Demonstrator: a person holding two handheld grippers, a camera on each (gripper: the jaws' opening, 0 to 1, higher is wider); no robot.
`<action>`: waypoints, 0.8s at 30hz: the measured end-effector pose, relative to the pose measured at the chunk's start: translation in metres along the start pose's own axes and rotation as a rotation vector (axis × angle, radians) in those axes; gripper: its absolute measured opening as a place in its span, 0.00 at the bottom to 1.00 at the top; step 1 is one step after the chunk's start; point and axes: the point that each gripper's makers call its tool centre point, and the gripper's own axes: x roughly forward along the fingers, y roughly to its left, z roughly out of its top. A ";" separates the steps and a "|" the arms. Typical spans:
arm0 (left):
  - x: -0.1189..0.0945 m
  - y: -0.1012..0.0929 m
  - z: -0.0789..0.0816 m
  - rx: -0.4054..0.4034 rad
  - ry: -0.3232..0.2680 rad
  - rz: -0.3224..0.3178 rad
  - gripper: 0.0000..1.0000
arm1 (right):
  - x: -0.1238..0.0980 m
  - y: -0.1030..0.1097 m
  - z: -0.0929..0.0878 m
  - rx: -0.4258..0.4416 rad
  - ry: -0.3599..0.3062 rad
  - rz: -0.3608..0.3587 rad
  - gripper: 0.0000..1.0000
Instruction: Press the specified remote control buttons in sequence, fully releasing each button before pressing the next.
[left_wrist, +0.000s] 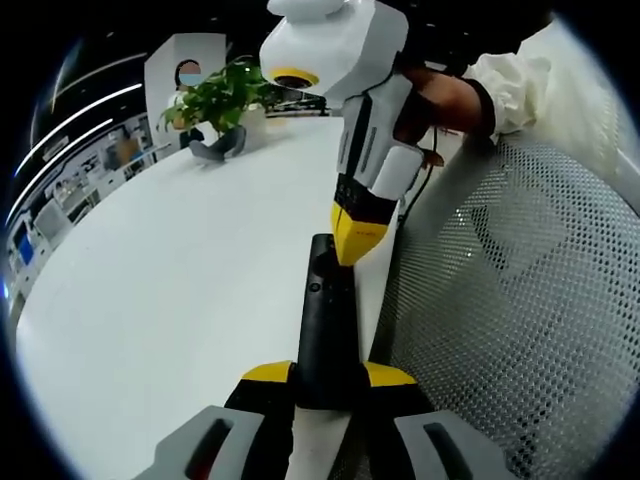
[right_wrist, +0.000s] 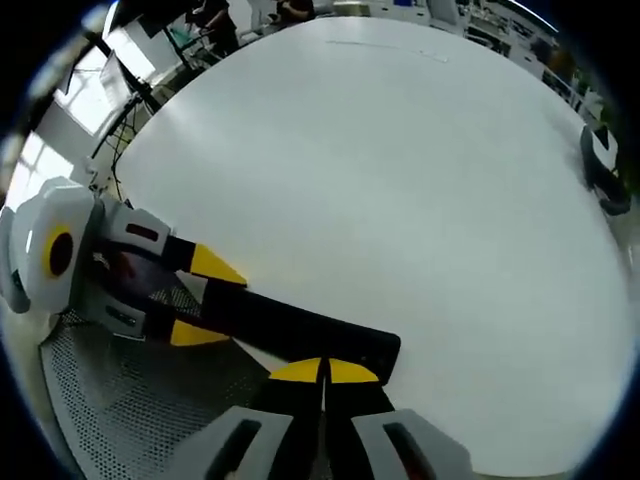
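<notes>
Looking through the left gripper view first: left claw pinching the near end of the black remote, yellow tips on either side of its body, so closed on it and holding it out over the edge of the white counter. Right claw coming down from the top, yellow tips pressed together into one point and resting right at the upper end of the remote, beside the small buttons there. Looks like a press in progress or just about to land; can't tell from this angle whether a button is actually pushed down. Perforated mesh surface off to the side, potted plant far back on the counter, a sleeve and hand gripping the right tool.

Switching to the right gripper view: right claw shut tight with nothing between its tips, touching the far end of the remote. Left claw visible at the other end, clamped around the remote.

Progress-wise, hard to say which button in the sequence this is. No display or indicator to read, so no way to count presses done; release and any later presses probably remain.
</notes>
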 end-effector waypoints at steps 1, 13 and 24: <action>0.000 0.000 0.000 0.000 0.000 0.000 0.25 | 0.000 0.000 0.000 0.010 -0.002 0.005 0.00; 0.001 -0.005 0.001 0.021 0.000 -0.019 0.24 | -0.004 0.001 0.007 0.113 -0.054 0.079 0.00; 0.001 -0.006 0.001 0.021 -0.006 -0.024 0.25 | -0.001 0.002 0.002 0.107 -0.022 0.075 0.00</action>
